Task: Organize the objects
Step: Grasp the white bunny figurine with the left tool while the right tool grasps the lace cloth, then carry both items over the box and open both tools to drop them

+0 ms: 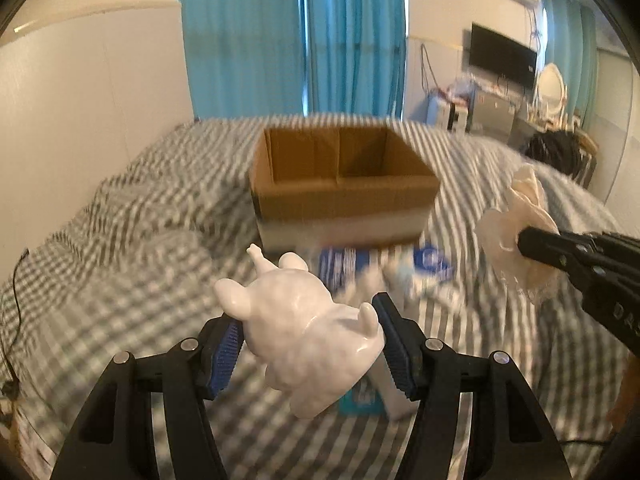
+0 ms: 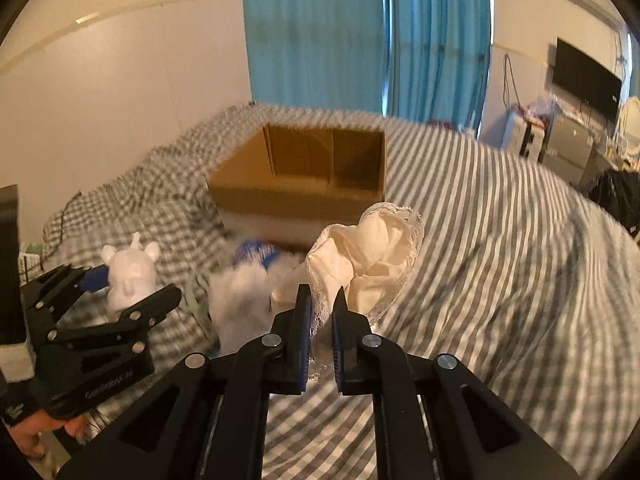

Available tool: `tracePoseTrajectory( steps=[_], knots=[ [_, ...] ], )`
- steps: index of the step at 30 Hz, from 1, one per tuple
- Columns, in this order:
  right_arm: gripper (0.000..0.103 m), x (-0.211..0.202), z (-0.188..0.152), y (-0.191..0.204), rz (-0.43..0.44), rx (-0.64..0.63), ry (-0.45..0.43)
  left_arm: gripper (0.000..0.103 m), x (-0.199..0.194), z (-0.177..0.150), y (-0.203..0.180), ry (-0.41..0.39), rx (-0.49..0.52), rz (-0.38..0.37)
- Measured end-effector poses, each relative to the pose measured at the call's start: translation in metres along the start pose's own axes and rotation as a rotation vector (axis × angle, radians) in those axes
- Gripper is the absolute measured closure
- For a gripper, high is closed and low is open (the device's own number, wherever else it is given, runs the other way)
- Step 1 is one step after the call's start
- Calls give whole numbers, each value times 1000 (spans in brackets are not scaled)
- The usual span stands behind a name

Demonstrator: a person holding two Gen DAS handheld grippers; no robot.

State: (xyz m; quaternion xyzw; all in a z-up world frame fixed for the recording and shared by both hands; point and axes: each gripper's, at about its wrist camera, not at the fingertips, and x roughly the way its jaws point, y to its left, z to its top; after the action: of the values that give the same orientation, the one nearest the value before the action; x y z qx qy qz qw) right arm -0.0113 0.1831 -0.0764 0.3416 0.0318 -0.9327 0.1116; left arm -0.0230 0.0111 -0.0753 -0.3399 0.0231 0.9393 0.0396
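The left tongs (image 1: pixel 310 350) are clenched on a glossy white animal figurine (image 1: pixel 304 328), its body pinched between the two blue-padded fingers (image 1: pixel 228 356) and lifted clear of the bed (image 1: pixel 120 272). What animal it is stays hard to say: from the left wrist view only its back, ears and stubby limbs show, and its lower end hangs past the fingers. In the right wrist view the same figurine (image 2: pixel 130 276) shows a face, but the left tongs (image 2: pixel 120 284) cover its base.

The right tongs (image 2: pixel 322 312) are clamped on a cream cloth (image 2: pixel 372 260) with lace trim; the jaws stand nearly together with a thin fold of lace between them, and the rest of the cloth bunches up just ahead of the tips, hiding whatever lies behind it. From the left wrist view the right tongs (image 1: pixel 520 240) enter from the right, and the cloth (image 1: pixel 516 232) is motion-blurred.

Ahead of both tongs, well apart from them, an open cardboard box (image 1: pixel 344 184) sits on the striped and checked bedding, split by a divider into two compartments; its floor cannot be seen. Between the tongs and the box lie blue-and-white packets (image 1: pixel 428 264), too smeared to read, and one of them is partly hidden under the figurine.
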Motion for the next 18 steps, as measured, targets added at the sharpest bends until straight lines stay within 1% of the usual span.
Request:
tracePoseTrajectory(
  steps=[6, 8, 13, 18],
  knots=[
    [94, -16, 62, 7, 20, -59, -95, 39, -6, 62, 13, -119, -18, 0],
    [94, -15, 86, 11, 20, -79, -112, 39, -3, 80, 17, -139, -23, -11],
    [94, 1, 134, 17, 38, -99, -148, 39, 15, 115, 23, -170, -4, -15],
    [94, 39, 171, 20, 43, -120, -143, 39, 51, 138, 27, -169, 7, -1]
  ],
)
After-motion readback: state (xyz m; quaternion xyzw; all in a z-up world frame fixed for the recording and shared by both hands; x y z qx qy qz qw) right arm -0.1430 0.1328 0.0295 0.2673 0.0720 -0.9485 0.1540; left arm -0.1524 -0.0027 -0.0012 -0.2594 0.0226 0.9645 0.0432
